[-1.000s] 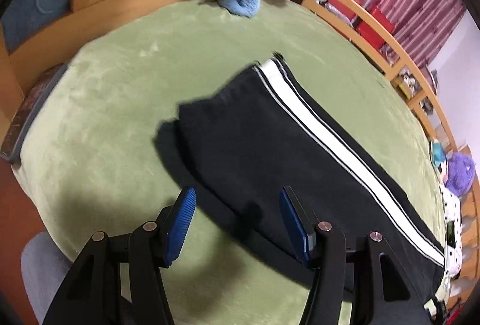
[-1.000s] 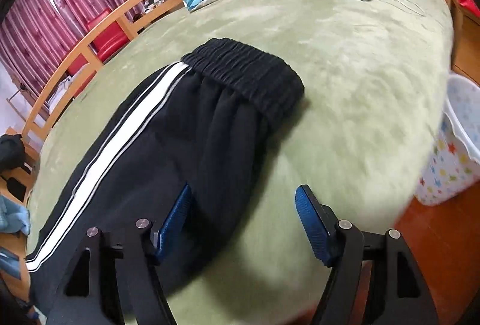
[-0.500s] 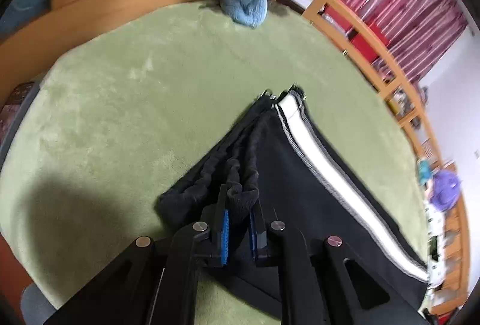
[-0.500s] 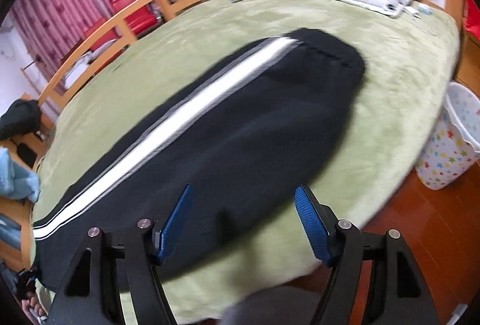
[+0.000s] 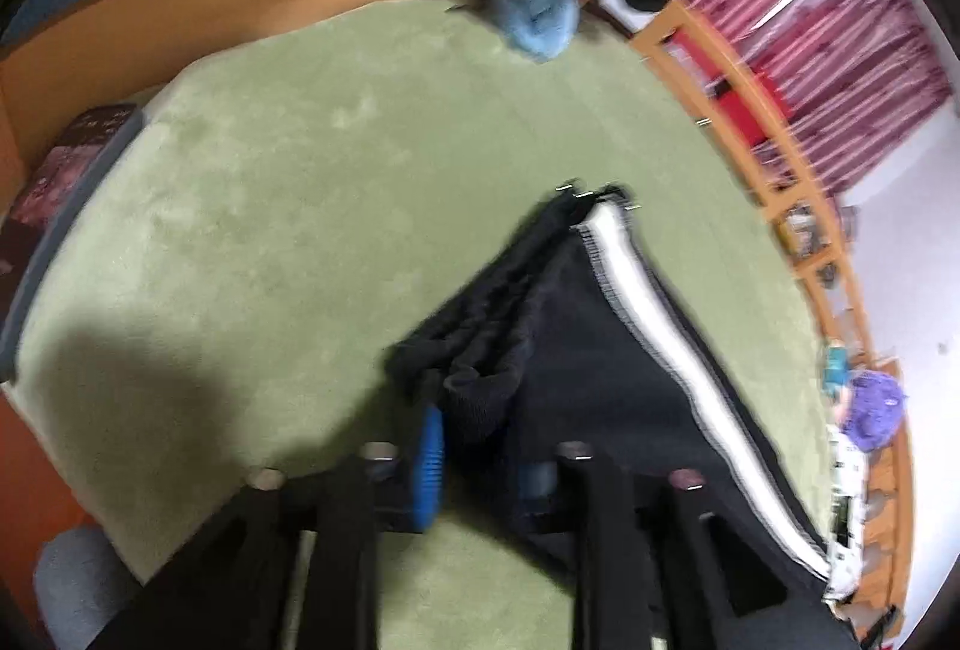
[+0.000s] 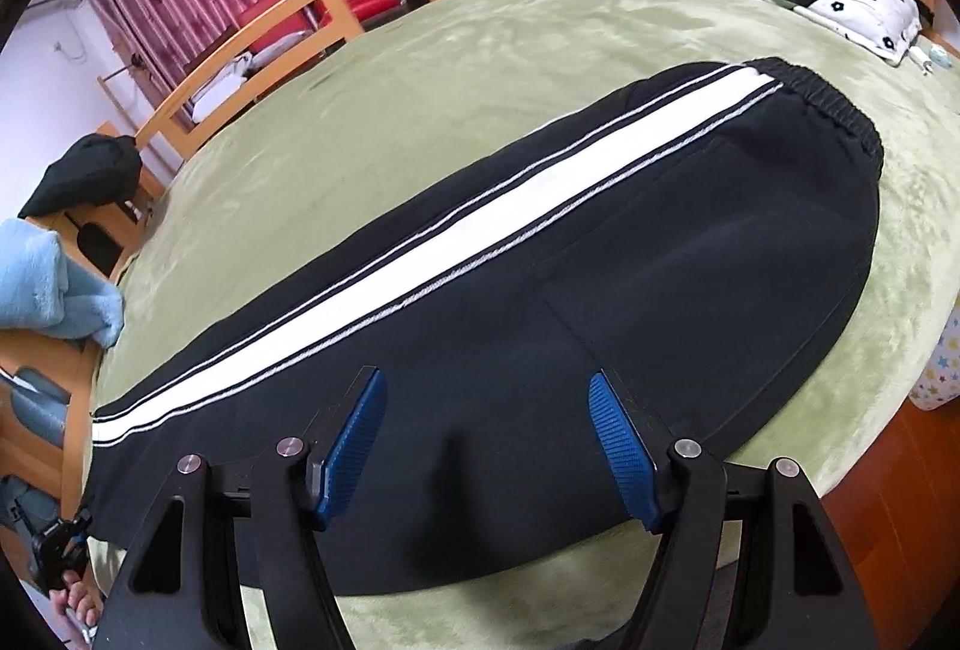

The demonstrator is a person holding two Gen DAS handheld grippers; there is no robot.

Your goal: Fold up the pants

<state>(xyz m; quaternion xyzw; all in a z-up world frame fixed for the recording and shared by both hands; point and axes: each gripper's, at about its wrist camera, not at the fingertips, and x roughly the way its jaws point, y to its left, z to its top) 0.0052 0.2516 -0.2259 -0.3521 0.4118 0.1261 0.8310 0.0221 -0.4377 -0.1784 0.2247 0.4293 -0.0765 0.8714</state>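
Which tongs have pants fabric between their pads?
The left tongs: the bunched cuff sits between their pads, jaws just opened. The right tongs hover open above the pants, empty.

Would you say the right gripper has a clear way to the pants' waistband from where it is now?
Probably yes. The right gripper hangs open above the pants, and nothing lies between it and the waistband at their far end; it would just have to travel along the bed.
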